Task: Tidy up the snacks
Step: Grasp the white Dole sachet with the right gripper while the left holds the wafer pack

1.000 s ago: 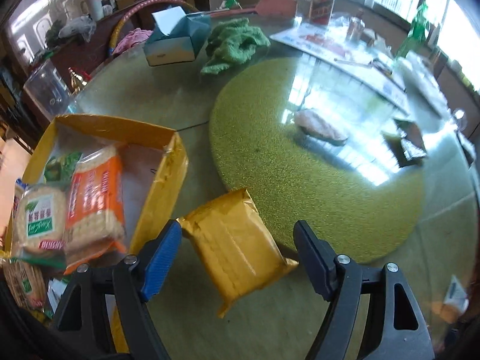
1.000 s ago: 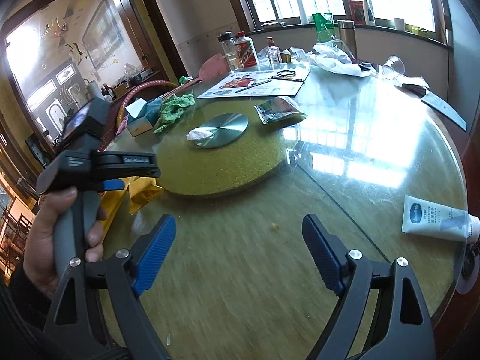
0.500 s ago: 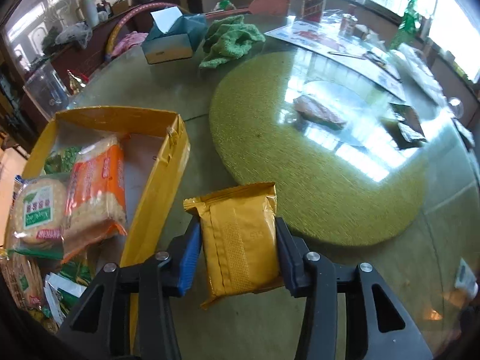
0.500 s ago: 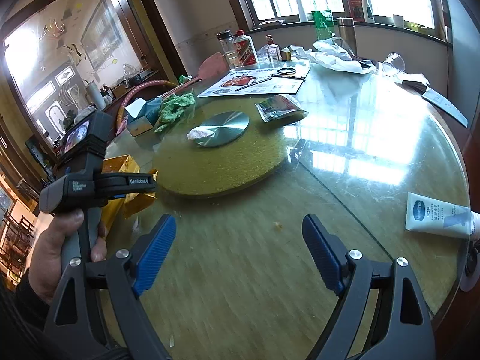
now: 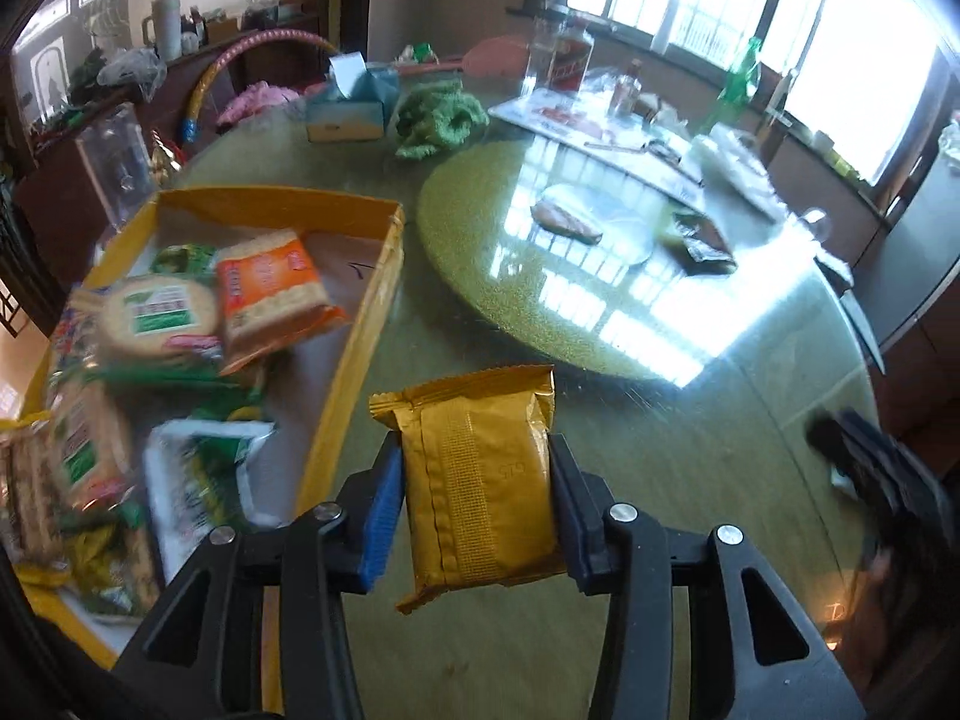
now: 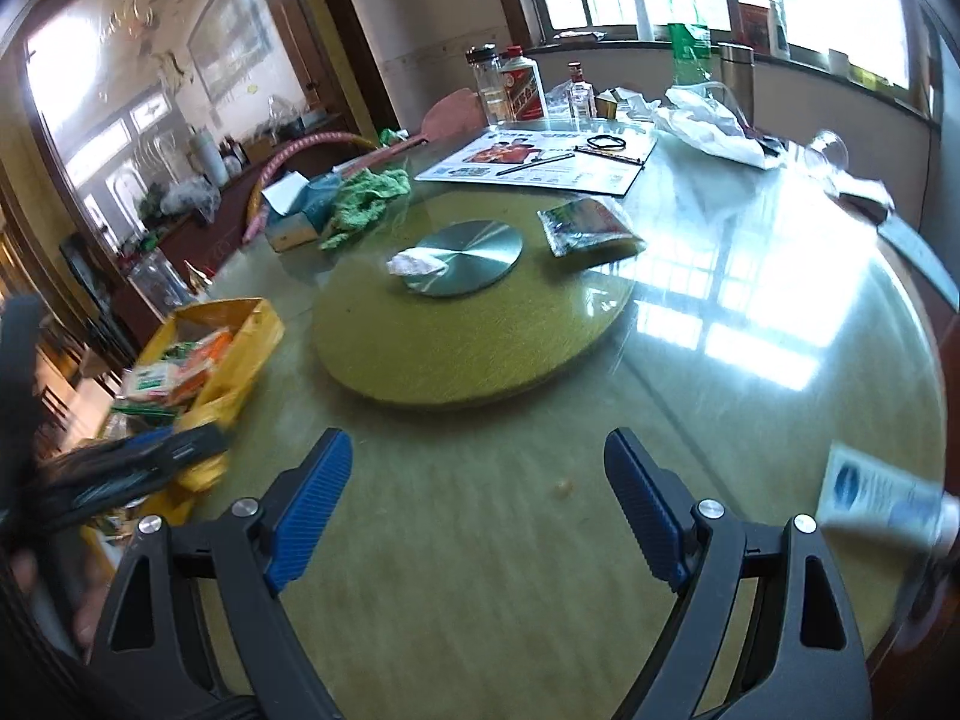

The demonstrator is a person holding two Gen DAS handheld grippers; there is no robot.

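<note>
My left gripper (image 5: 474, 453) is shut on a gold snack packet (image 5: 480, 492), held just above the glass table beside the yellow box (image 5: 360, 324). Both blue pads press the packet's sides. The box holds an orange cracker pack (image 5: 270, 288), a round green-labelled cracker pack (image 5: 156, 312) and several other packets. In the right wrist view my right gripper (image 6: 477, 468) stands open over bare glass with nothing between its fingers. The yellow box (image 6: 252, 324) lies to its left, and the left gripper (image 6: 138, 462) shows there as a dark blur.
A round green turntable mat (image 5: 540, 312) fills the table's middle, with a metal disc (image 6: 468, 258) and a dark snack packet (image 6: 588, 222) on it. A tissue box (image 5: 348, 108), a green cloth (image 5: 438, 114) and bottles (image 6: 522, 90) stand behind. A white tube (image 6: 882, 492) lies at the right edge.
My left gripper closed on the gold packet, lifted it off the table and carried it nearer the yellow box. The right gripper shifted a little, staying open.
</note>
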